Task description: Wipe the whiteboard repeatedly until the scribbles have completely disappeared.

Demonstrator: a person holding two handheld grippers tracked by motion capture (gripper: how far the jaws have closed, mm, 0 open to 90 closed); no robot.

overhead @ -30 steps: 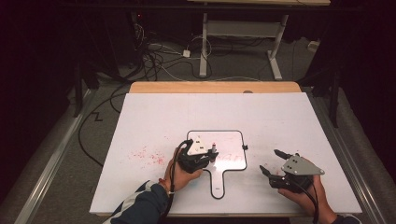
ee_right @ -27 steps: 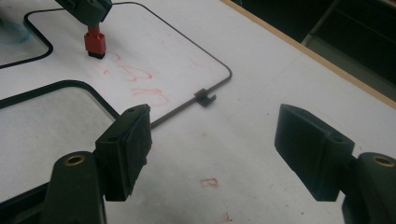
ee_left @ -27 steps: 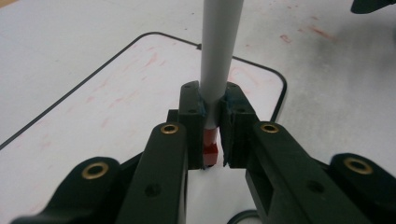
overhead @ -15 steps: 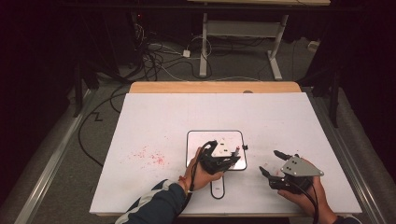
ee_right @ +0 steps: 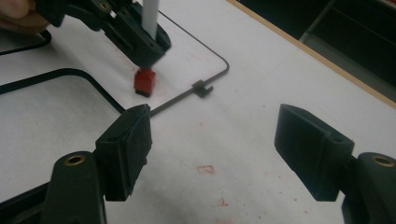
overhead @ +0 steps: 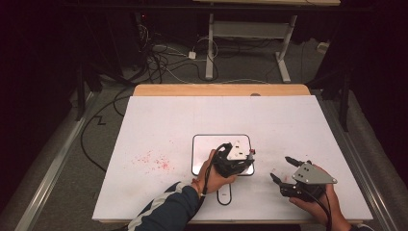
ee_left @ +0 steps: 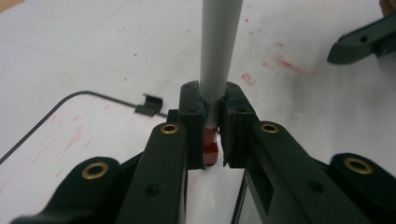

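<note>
Red-tipped stamp poised over the small board.
We see left gripper [overhead: 239, 156] clamping the stamp [ee_right: 145, 80] upright for pressing onto the board [overhead: 204, 147]; right gripper [overhead: 284, 169] wide open, empty, nearby.

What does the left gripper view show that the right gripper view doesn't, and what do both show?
Left gripper view alone: the left gripper close up, its jaws shut on a white marker, with brass screws along its arms.

Right gripper view alone: the right gripper with its jaws wide apart and nothing between them, plus the table's wooden edge.

Both: the marker's red tip, the small whiteboard's black border with its little clip, and red smudges on the white table.
</note>
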